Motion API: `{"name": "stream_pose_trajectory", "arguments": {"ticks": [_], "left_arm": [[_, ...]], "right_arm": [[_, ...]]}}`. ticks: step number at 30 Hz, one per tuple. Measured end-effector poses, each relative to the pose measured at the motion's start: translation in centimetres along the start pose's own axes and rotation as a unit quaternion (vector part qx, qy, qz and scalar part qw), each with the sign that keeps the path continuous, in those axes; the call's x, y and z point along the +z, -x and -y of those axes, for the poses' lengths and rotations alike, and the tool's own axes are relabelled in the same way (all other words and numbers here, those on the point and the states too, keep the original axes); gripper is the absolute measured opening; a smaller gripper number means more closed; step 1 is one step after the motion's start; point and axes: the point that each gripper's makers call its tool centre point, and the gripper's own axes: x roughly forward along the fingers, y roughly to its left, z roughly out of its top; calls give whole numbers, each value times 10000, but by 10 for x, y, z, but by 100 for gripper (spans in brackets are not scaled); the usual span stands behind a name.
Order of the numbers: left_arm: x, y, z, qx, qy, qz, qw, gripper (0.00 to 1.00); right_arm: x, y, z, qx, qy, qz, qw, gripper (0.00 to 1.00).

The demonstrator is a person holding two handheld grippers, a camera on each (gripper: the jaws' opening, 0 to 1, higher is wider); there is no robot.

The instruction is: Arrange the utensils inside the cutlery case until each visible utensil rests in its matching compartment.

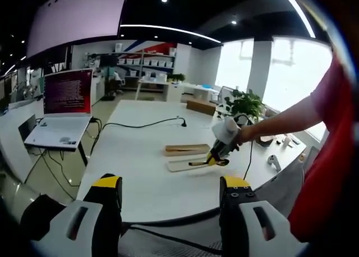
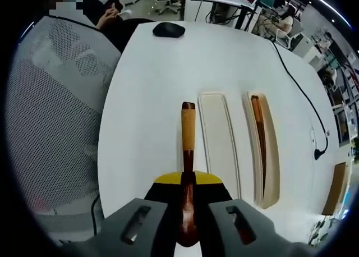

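Table [image 2: 157,88], white and broad, carries the case in two parts, a tray [image 2: 220,142] lying empty with a lid [image 2: 266,150] just beside it that holds a dark wooden utensil [image 2: 258,139] along its length. Over the table edge next to the tray, the right gripper [image 2: 188,195] is clamped on a spoon [image 2: 188,156] whose handle points away. The left gripper [image 1: 171,192] hovers well back from the tray, jaws apart and holding nothing.
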Motion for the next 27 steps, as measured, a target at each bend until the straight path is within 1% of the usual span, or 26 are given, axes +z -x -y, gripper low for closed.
{"name": "stream_pose_trajectory", "arguments": {"ticks": [6,10,18,27], "left_arm": [[-2,0,0,8,43,-13,10000,72],[-2,0,0,15,40,-12,10000,72],[0,-1,0,16,3,-11,10000,72],[-3,1,-2,56,70,-6,10000,72]], "right_arm": [[-1,5,8,2,-20,-14,10000,1],[-1,6,12,3,39,-43,10000,1],[4,14,25,-21,119,-58,9999,1],[7,20,39,-50,151,-80,9998,1]]}}
